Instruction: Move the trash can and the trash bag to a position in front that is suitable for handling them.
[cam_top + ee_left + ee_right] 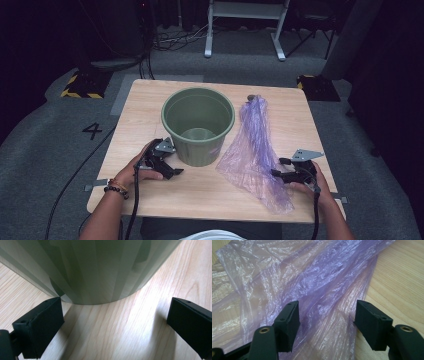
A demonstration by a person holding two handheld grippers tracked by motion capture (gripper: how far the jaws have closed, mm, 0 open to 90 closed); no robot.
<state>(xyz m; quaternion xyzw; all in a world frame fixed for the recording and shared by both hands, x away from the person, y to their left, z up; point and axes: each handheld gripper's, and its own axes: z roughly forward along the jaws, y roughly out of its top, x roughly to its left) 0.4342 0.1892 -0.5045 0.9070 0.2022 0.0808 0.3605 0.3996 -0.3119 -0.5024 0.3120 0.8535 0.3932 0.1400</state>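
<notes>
A green plastic bucket [198, 125] stands upright on the wooden table [150, 100]. To its right lies a thin purple plastic bag [255, 145], spread flat. My left gripper [172, 170] rests on the table at the bucket's lower left, jaws wide apart. The bucket's ribbed wall [100, 270] rises just ahead of that left gripper [115, 315] and nothing sits between the jaws. My right gripper [277, 167] lies at the bag's right edge. In its own view the right gripper [327, 315] stands open over the crinkled bag [307, 277], the pads not pressing on it.
The table's near edge [200, 215] runs just in front of both hands. Beyond the far edge are grey carpet, a white frame's legs [245, 30] and loose cables [175, 37]. A small dark thing [251, 97] sits at the bag's far tip.
</notes>
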